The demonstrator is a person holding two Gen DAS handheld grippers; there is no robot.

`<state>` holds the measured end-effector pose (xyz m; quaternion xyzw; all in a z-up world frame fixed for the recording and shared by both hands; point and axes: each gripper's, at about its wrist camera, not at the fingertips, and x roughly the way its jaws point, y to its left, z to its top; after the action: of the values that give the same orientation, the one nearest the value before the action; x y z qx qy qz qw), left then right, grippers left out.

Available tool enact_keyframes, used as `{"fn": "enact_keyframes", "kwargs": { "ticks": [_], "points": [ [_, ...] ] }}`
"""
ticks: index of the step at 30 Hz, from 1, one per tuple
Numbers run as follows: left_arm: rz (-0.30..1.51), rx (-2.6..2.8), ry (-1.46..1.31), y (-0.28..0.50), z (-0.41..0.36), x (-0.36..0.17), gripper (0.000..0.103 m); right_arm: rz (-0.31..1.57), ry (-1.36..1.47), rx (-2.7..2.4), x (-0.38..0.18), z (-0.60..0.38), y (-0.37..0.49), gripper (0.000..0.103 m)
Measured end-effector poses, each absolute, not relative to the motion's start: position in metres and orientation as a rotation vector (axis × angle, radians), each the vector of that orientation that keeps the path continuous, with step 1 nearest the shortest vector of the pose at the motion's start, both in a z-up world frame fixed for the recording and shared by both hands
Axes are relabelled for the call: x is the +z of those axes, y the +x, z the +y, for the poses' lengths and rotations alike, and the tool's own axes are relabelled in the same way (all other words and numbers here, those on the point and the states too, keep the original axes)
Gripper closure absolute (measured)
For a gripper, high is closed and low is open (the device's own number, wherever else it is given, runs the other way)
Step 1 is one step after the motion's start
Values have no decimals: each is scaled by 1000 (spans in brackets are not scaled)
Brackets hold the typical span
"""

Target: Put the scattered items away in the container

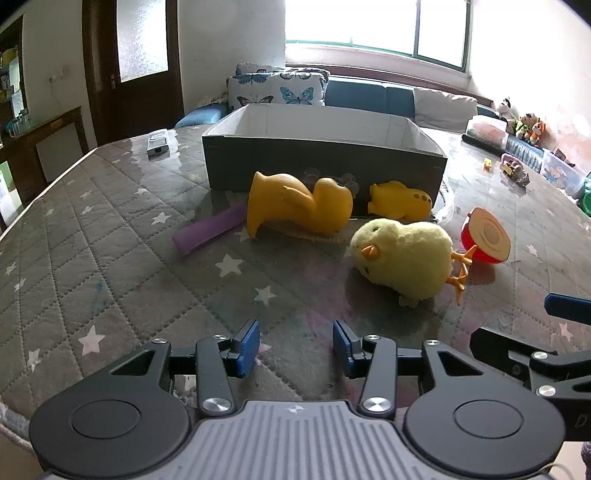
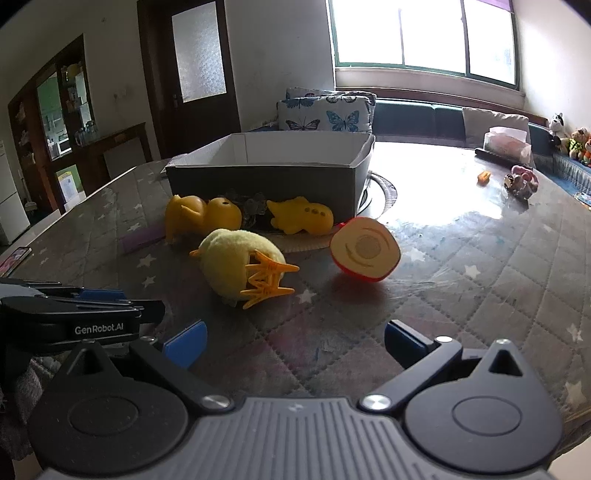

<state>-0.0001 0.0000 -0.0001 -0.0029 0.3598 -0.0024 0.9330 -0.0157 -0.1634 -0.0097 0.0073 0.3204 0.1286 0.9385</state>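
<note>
A bright window (image 2: 424, 33) at 12 o'clock floods white walls. Below it runs a blue sofa (image 1: 369, 94) with butterfly cushions (image 2: 325, 112). At 10 o'clock stand a dark door (image 2: 184, 74) and cabinet (image 2: 51, 114).

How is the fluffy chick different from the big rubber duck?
The fluffy chick looks soft and pale yellow, while the rubber duck is smooth, shiny and darker yellow. The chick has orange feet sticking out; none show on the duck. The duck lies close to the box, the chick farther from it. Both are yellow birds tipped over on the table.
</note>
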Motion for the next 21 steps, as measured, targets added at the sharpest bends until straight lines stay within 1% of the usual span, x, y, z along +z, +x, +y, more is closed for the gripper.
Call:
{"fn": "enact_keyframes", "kwargs": {
  "ticks": [21],
  "points": [
    [737, 7, 10, -6, -4, 2, 57, 697, 7, 284, -11, -158, -15, 0]
  ]
}}
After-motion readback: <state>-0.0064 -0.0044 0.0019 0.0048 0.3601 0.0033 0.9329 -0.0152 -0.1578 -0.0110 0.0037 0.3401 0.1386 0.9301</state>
